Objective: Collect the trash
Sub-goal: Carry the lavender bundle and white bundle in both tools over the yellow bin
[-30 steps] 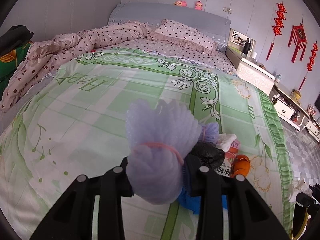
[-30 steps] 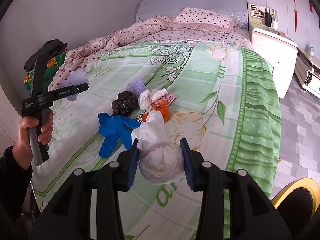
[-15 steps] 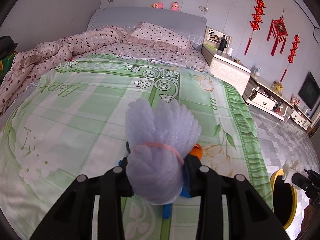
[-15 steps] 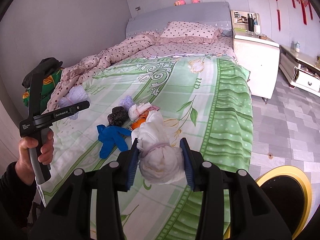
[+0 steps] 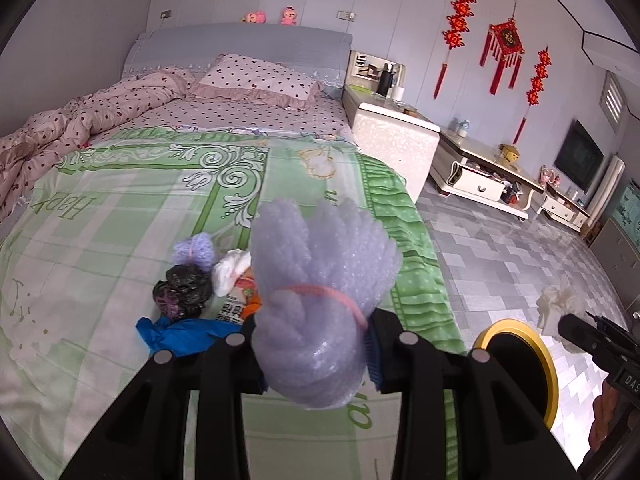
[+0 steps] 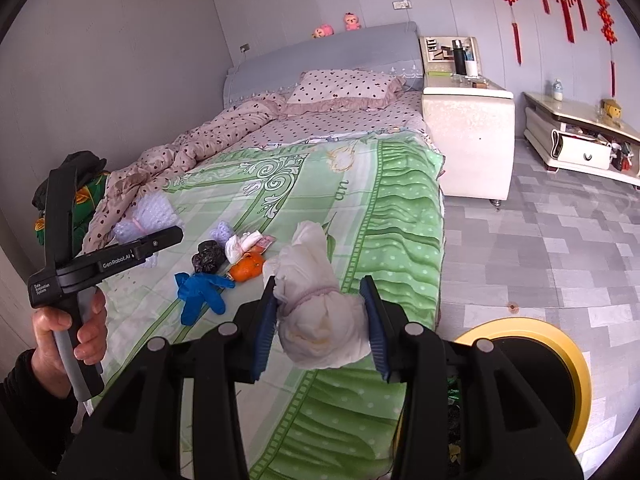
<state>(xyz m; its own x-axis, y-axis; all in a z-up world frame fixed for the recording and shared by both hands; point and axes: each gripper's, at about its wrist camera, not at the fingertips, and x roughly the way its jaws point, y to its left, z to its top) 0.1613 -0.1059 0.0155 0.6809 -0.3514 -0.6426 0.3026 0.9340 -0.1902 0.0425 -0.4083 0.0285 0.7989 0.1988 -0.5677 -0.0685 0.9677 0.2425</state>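
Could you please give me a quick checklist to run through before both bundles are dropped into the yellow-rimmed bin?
1. Left gripper clamped on the lilac bubble-wrap bundle: ok.
2. Right gripper clamped on the white tied bundle: ok.
3. Yellow-rimmed bin in view beside the bed, mouth open: ok.
4. Either bundle directly above the bin mouth: not ok; both appear short of it.
5. Room left inside the bin: cannot tell, interior is dark.
6. Bed cleared: not ok; blue glove, black bag, orange peel and other scraps remain.
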